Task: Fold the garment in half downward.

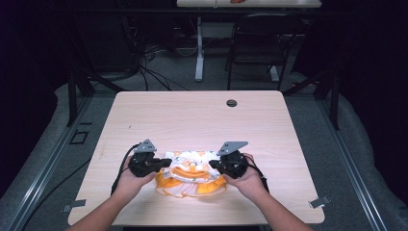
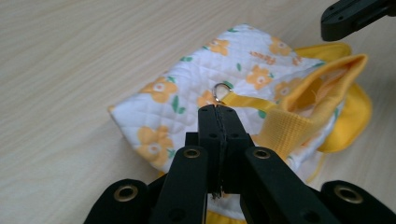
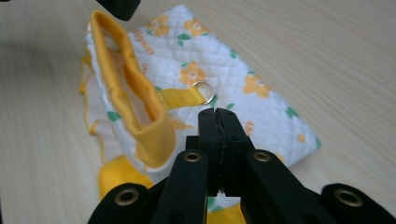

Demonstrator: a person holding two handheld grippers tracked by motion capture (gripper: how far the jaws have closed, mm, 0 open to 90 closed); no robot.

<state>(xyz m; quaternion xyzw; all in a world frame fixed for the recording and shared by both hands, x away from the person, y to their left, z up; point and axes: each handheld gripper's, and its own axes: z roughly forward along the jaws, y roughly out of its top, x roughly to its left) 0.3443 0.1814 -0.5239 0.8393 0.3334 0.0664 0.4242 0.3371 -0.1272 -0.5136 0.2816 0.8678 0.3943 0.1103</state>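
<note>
Quilted pouch [image 1: 192, 172]: white with orange flowers, lay near the bench's [image 1: 192, 115] front edge, midway along it.
Left claw [image 1: 166, 163]: jaws closed, pinching the pouch's left end.
Right claw [image 1: 214, 165]: jaws closed, pinching its right end.

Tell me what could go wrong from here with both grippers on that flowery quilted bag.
1. Both the left gripper and the right gripper look shut on thin edges of the quilted bag, so the fabric might slip out when lifted.
2. The left gripper's tips sit right at a metal ring; pulling could strain its yellow strap.
3. The ribbed yellow band hangs loose and may snag.
</note>
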